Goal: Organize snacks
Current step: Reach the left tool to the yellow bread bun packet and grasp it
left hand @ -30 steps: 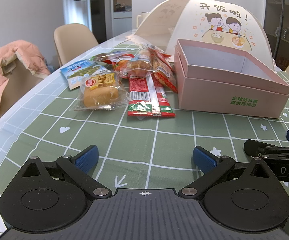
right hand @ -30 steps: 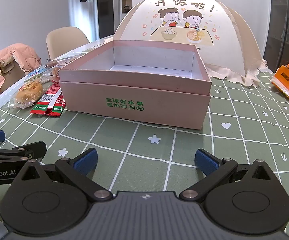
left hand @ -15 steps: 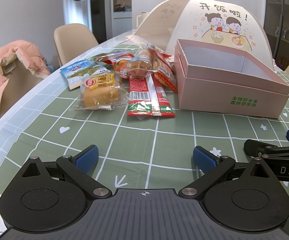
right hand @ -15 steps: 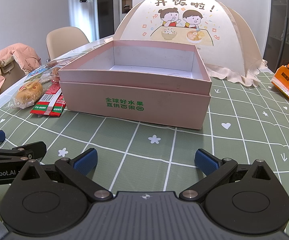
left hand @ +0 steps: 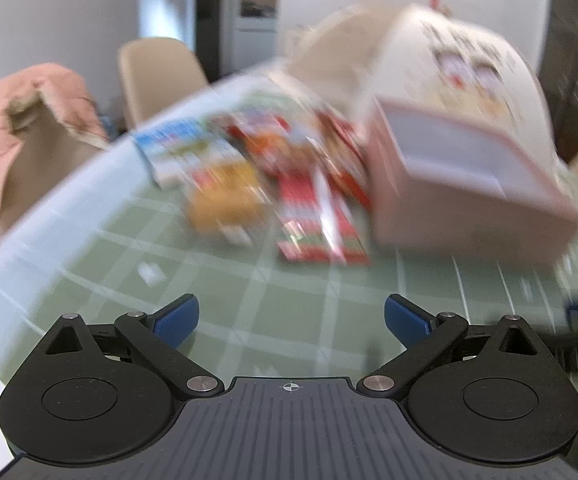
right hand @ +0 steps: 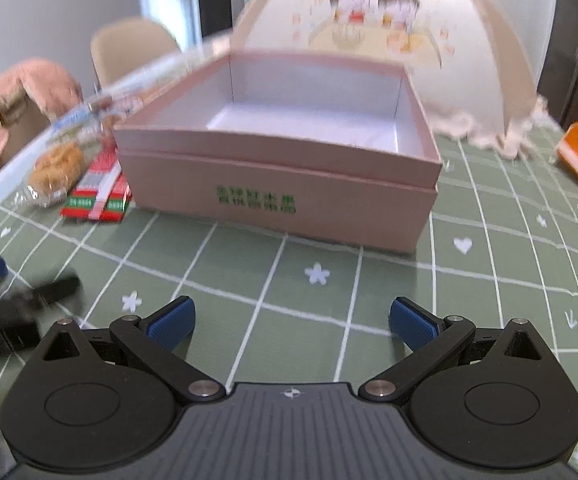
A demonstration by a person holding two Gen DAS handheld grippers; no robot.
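Left gripper [left hand: 291, 322] and right gripper [right hand: 291, 324]: both now moving, views blurred; previously still. Fingers spread wide, holding nothing. Snacks [left hand: 265, 184] piled left of empty pink box [right hand: 285, 184].

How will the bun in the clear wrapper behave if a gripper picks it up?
The bun in the clear wrapper looks soft and puffy, so it probably squashes under a firm pinch. Its clear film seems loose and glossy, so it may slip or crinkle. It lies flat on the tablecloth, so rolling seems unlikely.
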